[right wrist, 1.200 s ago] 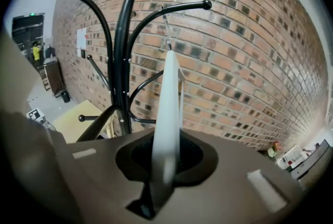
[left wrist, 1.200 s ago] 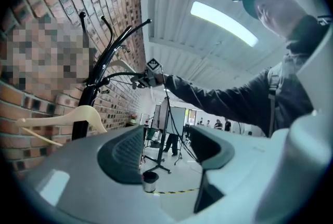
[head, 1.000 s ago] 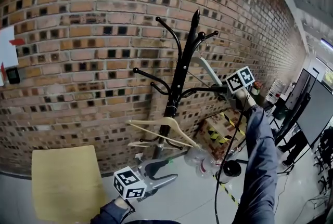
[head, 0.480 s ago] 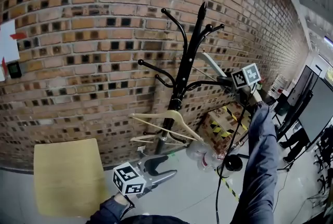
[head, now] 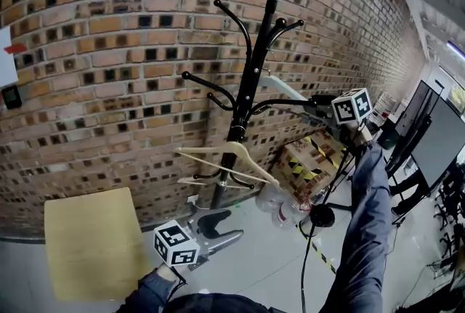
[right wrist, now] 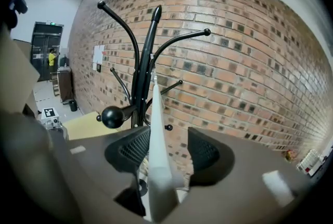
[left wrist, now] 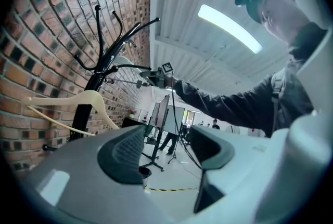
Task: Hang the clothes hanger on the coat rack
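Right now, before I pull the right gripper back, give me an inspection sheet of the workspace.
Surface: grey floor.
Job's things: white hanger against the coat rack, seating unclear; wooden hanger on a lower hook.
Clutter: cardboard box, clear plastic items, tan board.
Grippers: right gripper opening, white hanger between jaws; left gripper open, empty.
Cables: black cable hanging to floor.
Surroundings: brick wall, screens on stands.

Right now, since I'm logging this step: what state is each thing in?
Rack: upright.
White hanger: apparently on an upper arm, between the right jaws.
Wooden hanger: hanging on a lower arm.
Right gripper: jaws opening, white hanger between them.
Left gripper: jaws open, empty.
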